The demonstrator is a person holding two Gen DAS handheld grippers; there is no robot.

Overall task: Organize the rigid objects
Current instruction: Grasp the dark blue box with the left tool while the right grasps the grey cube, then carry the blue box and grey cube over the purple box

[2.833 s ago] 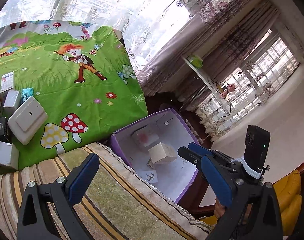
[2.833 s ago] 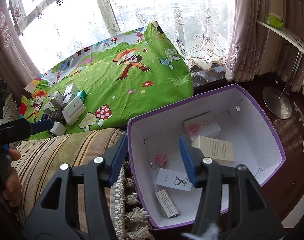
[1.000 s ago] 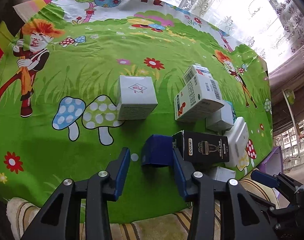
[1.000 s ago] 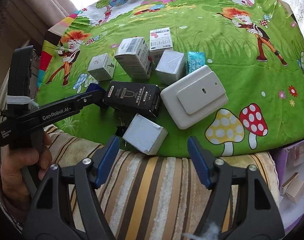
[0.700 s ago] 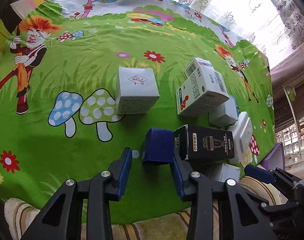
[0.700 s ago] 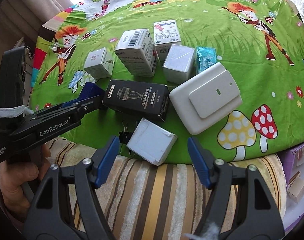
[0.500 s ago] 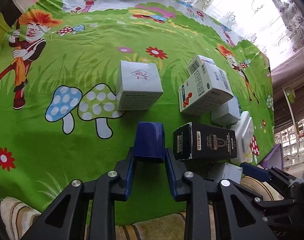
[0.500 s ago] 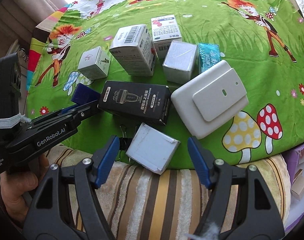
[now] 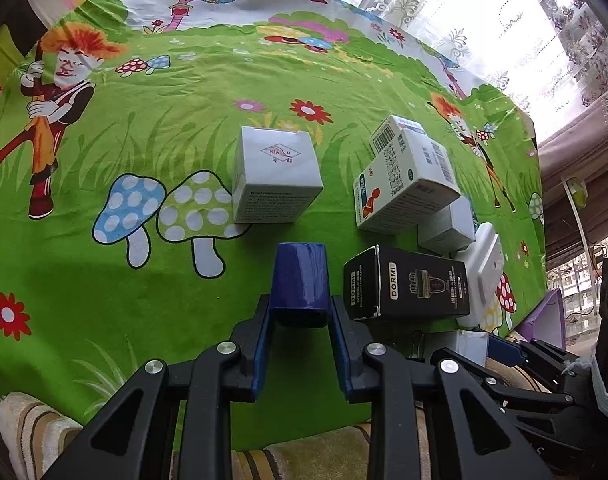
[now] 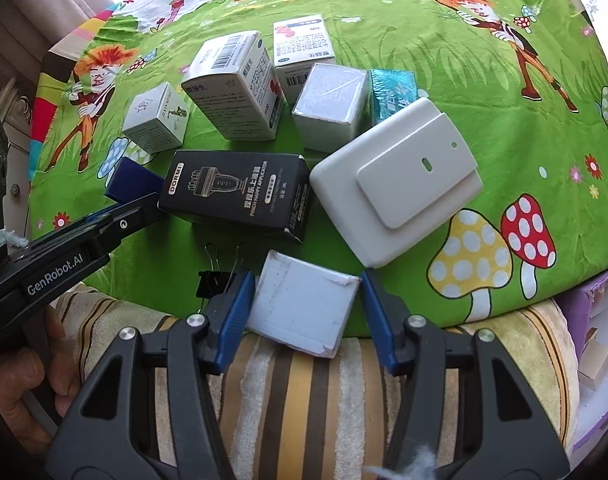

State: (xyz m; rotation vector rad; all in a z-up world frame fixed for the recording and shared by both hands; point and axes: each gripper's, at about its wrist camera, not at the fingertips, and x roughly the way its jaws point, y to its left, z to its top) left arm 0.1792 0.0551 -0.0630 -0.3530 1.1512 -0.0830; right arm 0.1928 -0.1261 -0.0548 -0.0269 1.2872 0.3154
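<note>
My left gripper (image 9: 300,316) is shut on a small dark blue box (image 9: 300,280) that rests on the green cartoon cloth (image 9: 144,128); the box also shows in the right wrist view (image 10: 132,178). My right gripper (image 10: 305,300) is open, its blue pads on either side of a small white box (image 10: 304,304) at the cloth's near edge. The left pad touches or nearly touches it; the right pad is slightly apart. A black DORMI box (image 10: 238,192) lies between the two grippers.
Several white boxes (image 10: 234,88), a teal packet (image 10: 393,94) and a white flat device (image 10: 399,180) lie on the cloth. A black binder clip (image 10: 214,278) lies beside my right gripper. A striped towel (image 10: 304,392) covers the near edge. A purple bin (image 10: 591,344) is at right.
My left gripper moved forward and shut on the dark blue box. My right gripper moved down and forward until its open jaws straddle the small white box.
</note>
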